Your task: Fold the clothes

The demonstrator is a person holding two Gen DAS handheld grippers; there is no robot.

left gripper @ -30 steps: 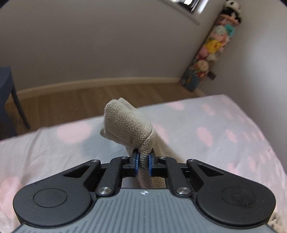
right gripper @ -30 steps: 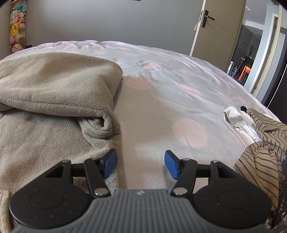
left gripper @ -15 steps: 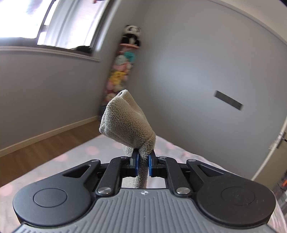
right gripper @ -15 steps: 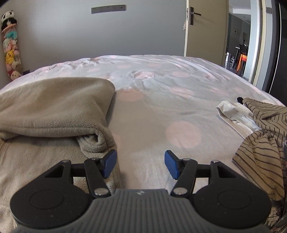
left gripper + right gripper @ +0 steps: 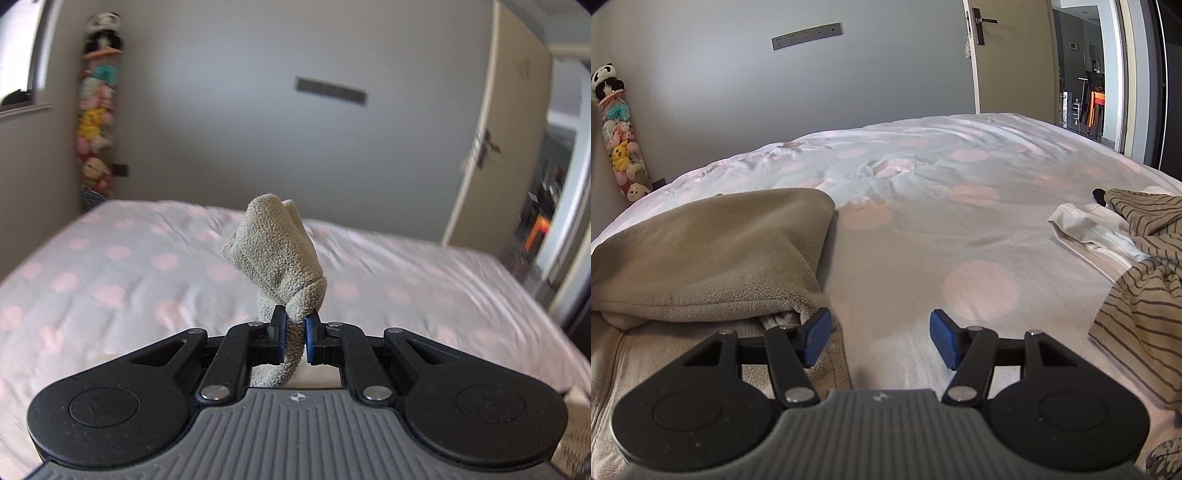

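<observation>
Beige fleece garment (image 5: pixel 701 251) lying folded over itself at the left of the right wrist frame, on the polka-dot bedspread (image 5: pixel 923 229). Bunching up at centre frame in the left wrist view (image 5: pixel 275 254), pinched tight between the left gripper (image 5: pixel 293 339) pads. Right gripper (image 5: pixel 877 338) hanging spread wide, gripping nothing, left pad just beside the fleece edge. Striped garment (image 5: pixel 1145 266) and white cloth (image 5: pixel 1086 229) lying at the right edge.

Home bedroom, polka-dot bed (image 5: pixel 960 229), plush toys (image 5: pixel 620 147), door (image 5: pixel 1008 55)
</observation>
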